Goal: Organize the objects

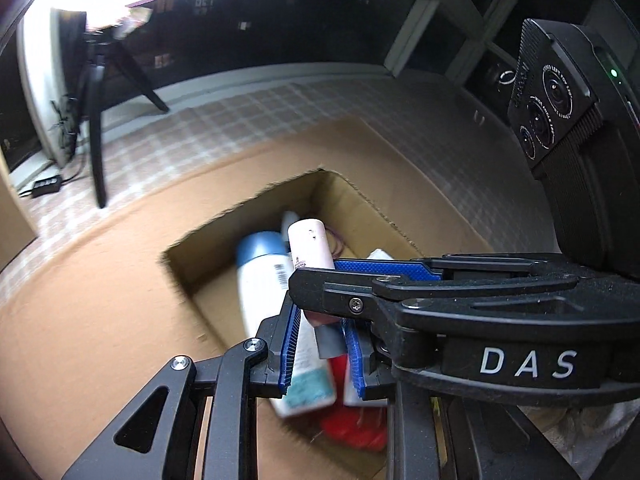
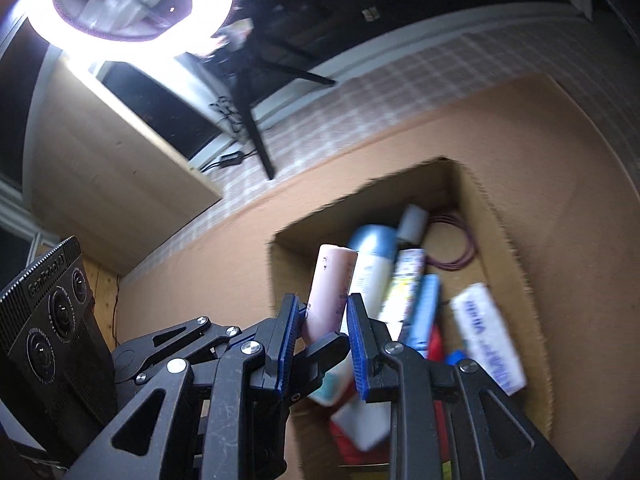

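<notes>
The right tool [image 2: 324,344] grips the pink tube [image 2: 330,292] by its lower end, upright over the open cardboard box [image 2: 500,248]; the left tool [image 1: 320,356] closes on its grey cap [image 1: 330,342]; a blue-capped white bottle [image 2: 370,256] lies in the box; a ring light [image 2: 132,4] glows far left.

Dark room, night outside the windows [image 1: 280,12], small lit squares visible through the glass. Pale window frame [image 1: 412,28] runs along the far right. Ring light [image 2: 132,4] on a black tripod [image 2: 256,128] at far left, very bright, washing out that corner. Black cable and adapter [image 1: 46,186] lie near the tripod's feet. Checked cloth [image 1: 256,120] covers the far surface. Plain wooden panel [image 2: 100,168] on the left.
</notes>
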Action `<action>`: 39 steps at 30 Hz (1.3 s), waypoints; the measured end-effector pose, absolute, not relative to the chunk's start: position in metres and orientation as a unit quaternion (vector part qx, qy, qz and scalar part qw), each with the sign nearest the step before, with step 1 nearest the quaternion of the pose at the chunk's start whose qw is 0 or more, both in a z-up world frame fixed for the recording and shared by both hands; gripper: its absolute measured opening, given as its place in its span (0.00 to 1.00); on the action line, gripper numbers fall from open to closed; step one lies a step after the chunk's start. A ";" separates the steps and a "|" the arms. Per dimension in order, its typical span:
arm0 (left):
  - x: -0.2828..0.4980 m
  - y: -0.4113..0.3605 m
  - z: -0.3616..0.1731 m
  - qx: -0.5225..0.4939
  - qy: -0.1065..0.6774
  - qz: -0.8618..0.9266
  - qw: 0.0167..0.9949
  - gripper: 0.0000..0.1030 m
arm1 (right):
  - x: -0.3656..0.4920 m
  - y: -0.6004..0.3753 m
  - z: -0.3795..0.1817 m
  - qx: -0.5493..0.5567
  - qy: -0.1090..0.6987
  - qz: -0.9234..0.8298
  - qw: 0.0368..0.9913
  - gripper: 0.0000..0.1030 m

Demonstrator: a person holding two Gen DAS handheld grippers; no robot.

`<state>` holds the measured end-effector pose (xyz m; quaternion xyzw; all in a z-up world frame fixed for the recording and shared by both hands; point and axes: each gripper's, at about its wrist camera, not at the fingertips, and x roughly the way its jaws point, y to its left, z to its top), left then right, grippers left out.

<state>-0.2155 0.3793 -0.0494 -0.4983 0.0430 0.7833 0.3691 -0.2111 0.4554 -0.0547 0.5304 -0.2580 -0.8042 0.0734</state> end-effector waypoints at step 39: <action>-0.203 0.346 -0.037 -0.491 0.067 0.800 0.337 0.46 | -0.190 0.465 -0.038 0.513 -0.230 -0.825 0.044 0.31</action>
